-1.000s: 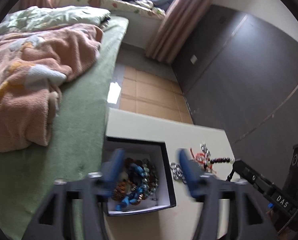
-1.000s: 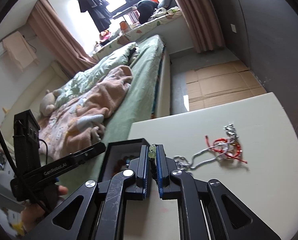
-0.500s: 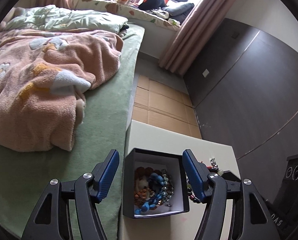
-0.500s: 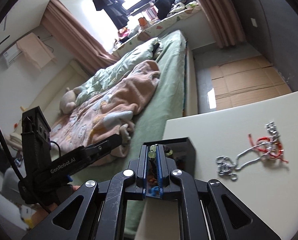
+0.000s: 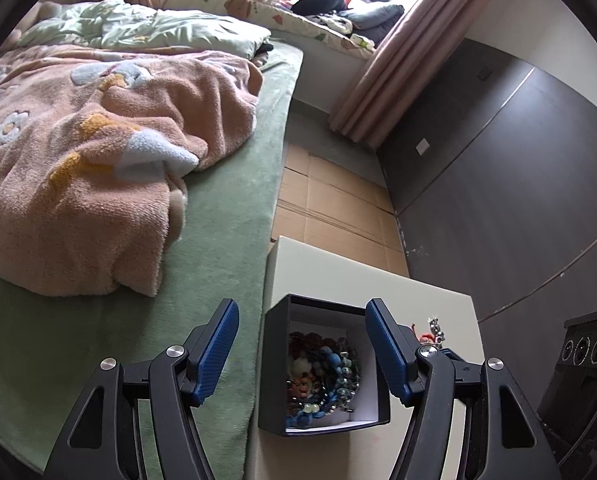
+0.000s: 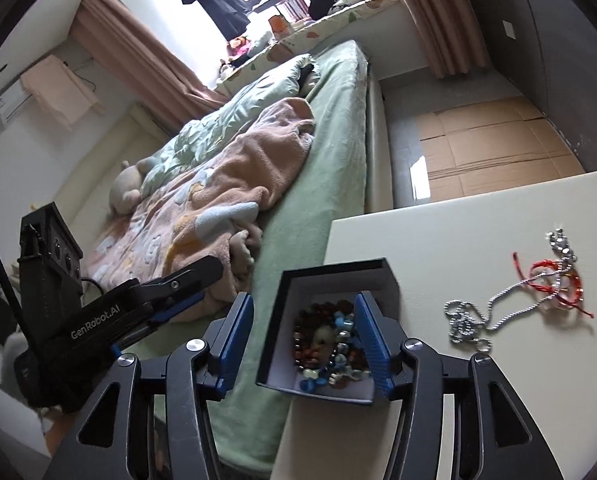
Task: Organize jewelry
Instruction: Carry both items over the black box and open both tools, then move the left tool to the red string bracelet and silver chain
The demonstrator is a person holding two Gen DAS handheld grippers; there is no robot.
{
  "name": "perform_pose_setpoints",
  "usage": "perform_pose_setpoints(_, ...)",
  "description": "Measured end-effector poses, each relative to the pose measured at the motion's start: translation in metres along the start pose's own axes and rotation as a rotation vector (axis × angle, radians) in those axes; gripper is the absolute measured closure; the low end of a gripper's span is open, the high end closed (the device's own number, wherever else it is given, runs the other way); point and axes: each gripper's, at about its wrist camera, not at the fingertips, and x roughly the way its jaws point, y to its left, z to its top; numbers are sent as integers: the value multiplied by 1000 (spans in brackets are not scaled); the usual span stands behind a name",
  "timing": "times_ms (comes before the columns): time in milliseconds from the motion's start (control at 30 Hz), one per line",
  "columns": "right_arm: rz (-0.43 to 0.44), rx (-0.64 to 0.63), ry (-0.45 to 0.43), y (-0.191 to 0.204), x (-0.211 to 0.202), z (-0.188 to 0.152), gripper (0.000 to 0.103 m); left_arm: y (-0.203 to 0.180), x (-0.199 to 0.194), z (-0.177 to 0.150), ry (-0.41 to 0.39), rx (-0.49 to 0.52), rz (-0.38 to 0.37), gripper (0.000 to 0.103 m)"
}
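Right jaws: the right gripper (image 6: 304,340) hangs over the black box (image 6: 334,276); its jaws are opening, nothing pinched between the blue pads, only the box's contents seen below the gap.
Left jaws: the left gripper (image 5: 300,354) has its jaws spread wide and empty, one pad over the bed edge, the other over the box's far wall.
Box: the black box (image 5: 276,360) sits at the corner of the surface nearest the bed, white inside, open at the top.
Beads: a heap of beaded bracelets (image 6: 330,344) lies in the box, brown, blue and pale green mixed; single pieces are hard to tell apart.
Silver chain: a silver chain (image 6: 494,312) lies loose on the surface, well apart from the box, one end bunched, the other running under the red cord.
Red cord: a red cord bracelet (image 6: 554,280) lies tangled with the chain's far end.
Surface: the cream surface (image 6: 438,232) butts against the bed's side.
Bed: a green bed (image 5: 234,216) carries a pink blanket (image 5: 98,160).
Floor: flattened cardboard (image 5: 330,208) lies between bed and dark wall.
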Motion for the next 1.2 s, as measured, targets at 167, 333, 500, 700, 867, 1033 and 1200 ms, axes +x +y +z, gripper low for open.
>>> perform_pose_setpoints(167, -26, 35, -18, -19, -19, 2, 49, -14, 3, -5, 6, 27, -11, 36)
perform_pose_setpoints(333, -61, 67, -49, -39, -43, 5, 41, -31, 8, -10, 13, 51, -22, 36)
perform_pose_setpoints(500, -101, 95, -66, -58, -63, 6, 37, -48, 15, -15, 20, 83, -28, 36)
perform_pose_setpoints(700, -172, 149, -48, -85, -78, 6, 27, -74, 26, -24, 36, 137, -35, 36)
perform_pose_setpoints(867, -214, 211, -54, -111, -95, 6, 13, -99, 39, -33, 61, 204, -49, 36)
perform_pose_setpoints(1033, -247, 285, -47, -141, -107, 5, 13, -123, 49, -39, 83, 266, -76, 36)
perform_pose_setpoints(1200, -257, 343, -39, -167, -115, 6, 13, -144, 61, -40, 94, 310, -103, 36)
